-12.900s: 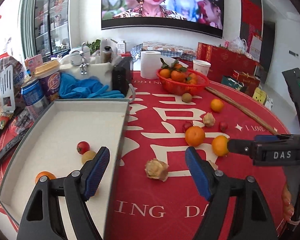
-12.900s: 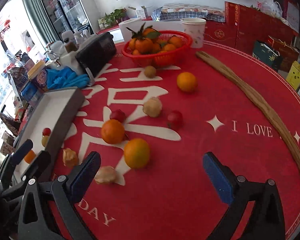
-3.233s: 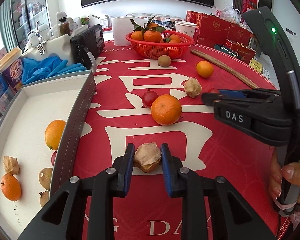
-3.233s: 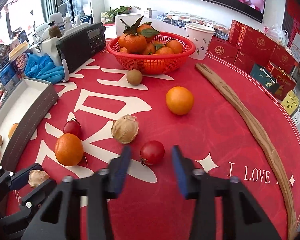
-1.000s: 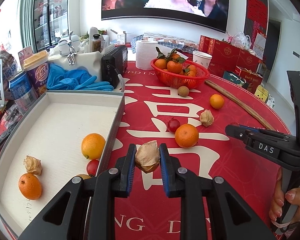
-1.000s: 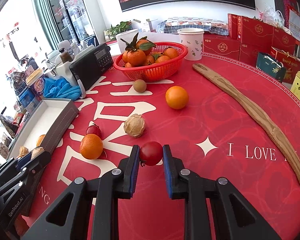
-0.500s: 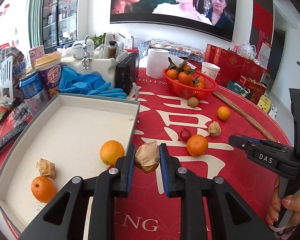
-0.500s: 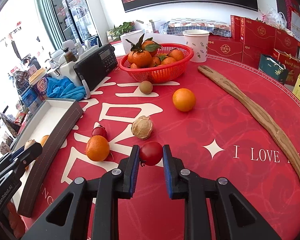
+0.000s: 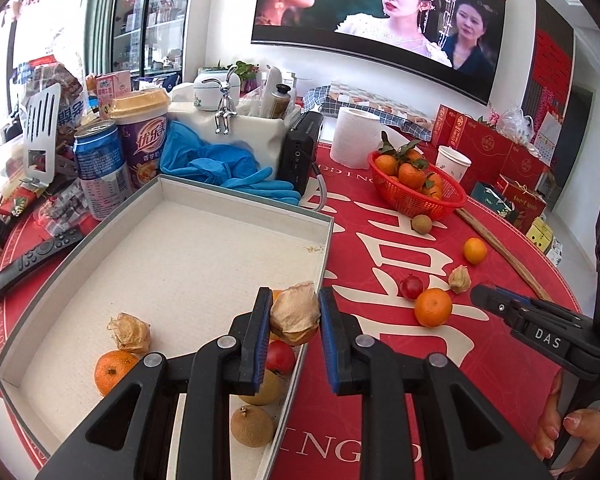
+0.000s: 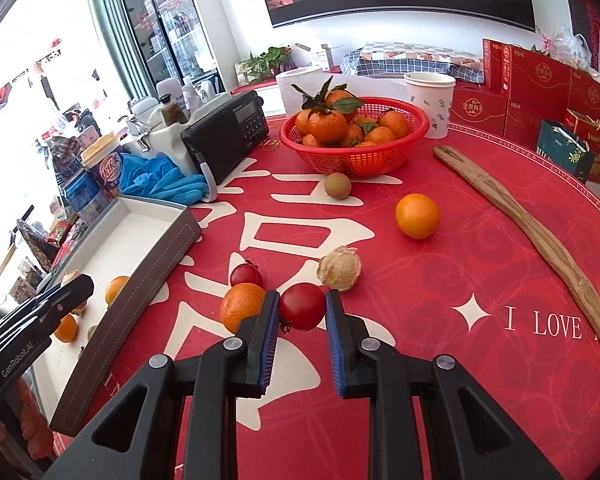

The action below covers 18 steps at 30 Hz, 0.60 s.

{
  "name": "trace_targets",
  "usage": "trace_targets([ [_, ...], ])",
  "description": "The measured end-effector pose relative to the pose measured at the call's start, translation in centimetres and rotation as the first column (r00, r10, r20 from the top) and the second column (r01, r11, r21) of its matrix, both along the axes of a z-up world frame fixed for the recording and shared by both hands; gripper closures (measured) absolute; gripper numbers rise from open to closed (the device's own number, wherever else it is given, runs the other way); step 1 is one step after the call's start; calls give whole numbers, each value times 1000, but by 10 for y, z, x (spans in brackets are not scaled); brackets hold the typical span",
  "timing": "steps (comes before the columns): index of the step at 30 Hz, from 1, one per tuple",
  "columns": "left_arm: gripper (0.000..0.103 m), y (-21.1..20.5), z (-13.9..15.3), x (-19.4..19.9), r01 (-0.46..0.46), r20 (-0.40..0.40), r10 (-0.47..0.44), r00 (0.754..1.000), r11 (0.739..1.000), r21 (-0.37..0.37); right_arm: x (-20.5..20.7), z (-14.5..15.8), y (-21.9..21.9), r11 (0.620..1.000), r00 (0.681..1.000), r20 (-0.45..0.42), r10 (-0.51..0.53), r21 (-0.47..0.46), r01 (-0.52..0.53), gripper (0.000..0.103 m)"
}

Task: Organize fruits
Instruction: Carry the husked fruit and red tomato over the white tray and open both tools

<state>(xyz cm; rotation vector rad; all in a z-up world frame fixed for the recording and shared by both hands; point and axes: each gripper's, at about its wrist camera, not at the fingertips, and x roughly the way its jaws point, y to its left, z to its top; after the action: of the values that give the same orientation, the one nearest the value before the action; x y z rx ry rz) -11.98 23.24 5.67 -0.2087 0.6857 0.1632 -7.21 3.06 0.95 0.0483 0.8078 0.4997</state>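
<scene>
My left gripper [image 9: 294, 312] is shut on a papery husked fruit [image 9: 294, 314] and holds it above the right edge of the white tray [image 9: 180, 256]. The tray holds a husked fruit [image 9: 130, 332], an orange [image 9: 110, 370], a red tomato [image 9: 280, 356] and a brown longan [image 9: 252, 426]. My right gripper [image 10: 302, 312] is shut on a red tomato [image 10: 302, 311] above the red tablecloth. An orange [image 10: 242, 306], a small red fruit [image 10: 246, 274], a husked fruit [image 10: 340, 268], another orange [image 10: 417, 216] and a longan [image 10: 337, 186] lie on the cloth.
A red basket of tangerines [image 10: 356, 148] stands at the back. A black radio [image 10: 228, 136], blue gloves [image 10: 164, 178], cans and cups [image 9: 140, 144] crowd the tray's far side. A long wooden stick [image 10: 540, 240] lies at the right. A remote [image 9: 32, 260] lies left of the tray.
My left gripper has carried the husked fruit leftward, to above the tray's right edge. My right gripper still holds the tomato and has shifted slightly towards the tray.
</scene>
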Motion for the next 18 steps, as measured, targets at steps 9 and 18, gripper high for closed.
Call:
trace_targets([
  [9,78,36,6,-5,-101,6,101,995,995,-3,-7,15,49,995,995,22,97,7,-97,79],
  [18,78,72,-17,1,-181,-107,172,979,980,-83,-11,23,131,969,969,8,248,20,-248,79],
])
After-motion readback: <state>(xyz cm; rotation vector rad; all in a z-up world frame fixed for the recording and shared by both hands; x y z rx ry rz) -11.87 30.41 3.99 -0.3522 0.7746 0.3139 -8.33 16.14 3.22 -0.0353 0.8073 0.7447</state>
